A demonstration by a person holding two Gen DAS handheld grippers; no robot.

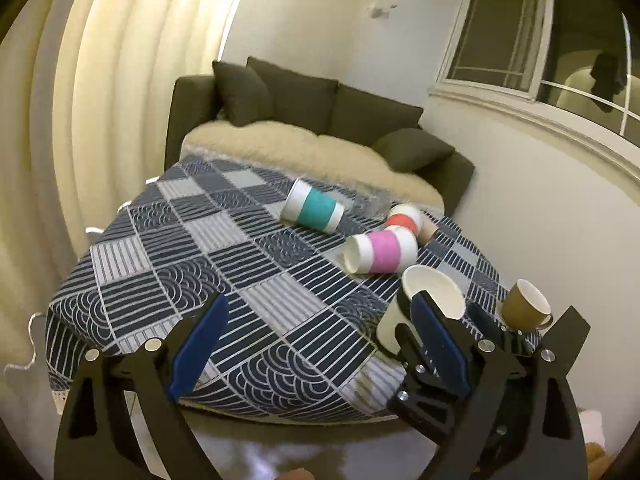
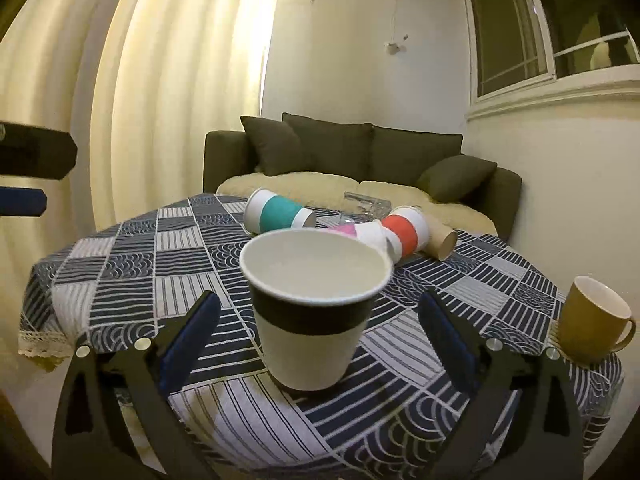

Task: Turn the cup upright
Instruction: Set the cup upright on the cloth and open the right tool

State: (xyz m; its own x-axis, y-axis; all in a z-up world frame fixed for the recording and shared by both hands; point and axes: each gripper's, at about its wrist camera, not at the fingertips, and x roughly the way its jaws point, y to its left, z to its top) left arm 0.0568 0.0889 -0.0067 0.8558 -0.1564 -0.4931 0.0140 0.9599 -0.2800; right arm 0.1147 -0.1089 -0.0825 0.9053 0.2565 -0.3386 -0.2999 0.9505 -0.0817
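Observation:
A white paper cup with a black band (image 2: 312,312) stands upright on the patterned tablecloth (image 2: 160,264), between the fingers of my open right gripper (image 2: 320,328), which do not touch it. It also shows in the left wrist view (image 1: 430,300). My left gripper (image 1: 320,340) is open and empty over the table's near edge, left of that cup. Paper cups lie on their sides at the far side: a teal-banded cup (image 1: 312,211), a pink-banded cup (image 1: 380,255) and a red-banded cup (image 1: 405,218).
A mustard mug (image 2: 592,320) stands upright at the table's right edge. A brown paper cup (image 2: 442,242) lies beside the red one. A clear glass object (image 2: 366,202) lies at the far edge. A dark sofa (image 2: 360,156) stands behind the table, a curtain to the left.

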